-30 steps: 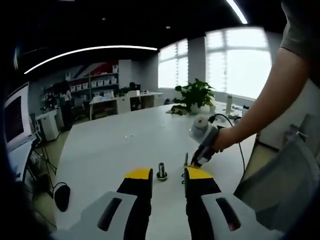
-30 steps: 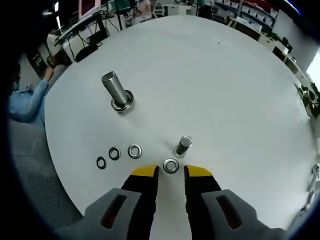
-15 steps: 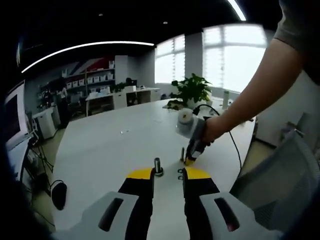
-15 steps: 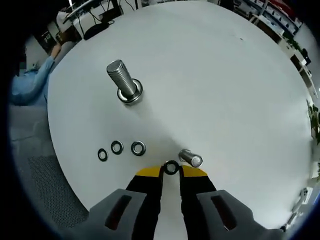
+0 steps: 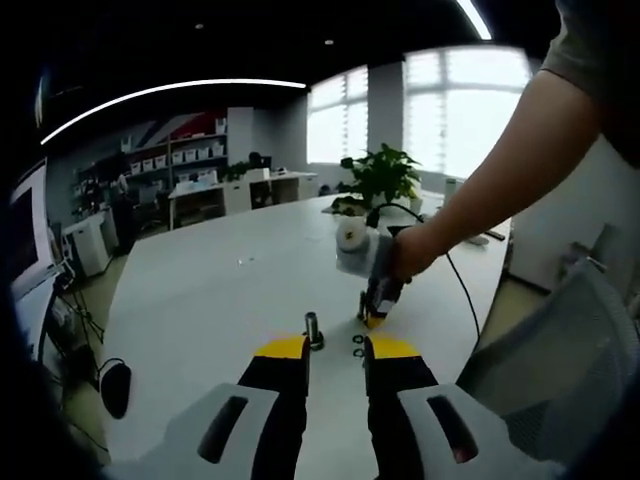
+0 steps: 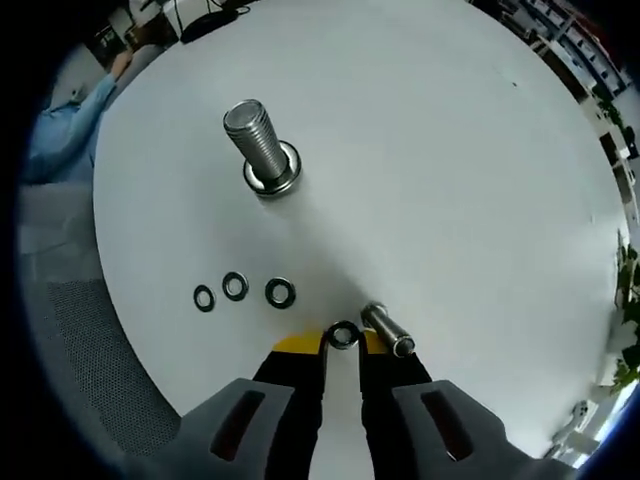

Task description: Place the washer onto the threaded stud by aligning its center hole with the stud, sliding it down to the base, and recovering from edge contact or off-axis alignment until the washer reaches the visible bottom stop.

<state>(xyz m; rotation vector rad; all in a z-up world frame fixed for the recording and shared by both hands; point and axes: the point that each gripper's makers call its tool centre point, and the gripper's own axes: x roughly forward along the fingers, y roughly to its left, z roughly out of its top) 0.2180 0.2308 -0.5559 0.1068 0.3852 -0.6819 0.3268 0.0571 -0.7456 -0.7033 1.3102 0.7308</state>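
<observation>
Washer gripped, not yet on the stud.
Near the counter edge, right hand-held gripper is clamping the washer just beside the small stud; alignment and slide-down remaining. Left hand-held gripper is hanging parted, empty.

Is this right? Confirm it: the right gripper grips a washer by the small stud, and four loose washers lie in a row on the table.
Not quite. The right gripper does grip a washer by the small stud, but the right gripper view shows three loose washers in the row on the table, not four.
</observation>
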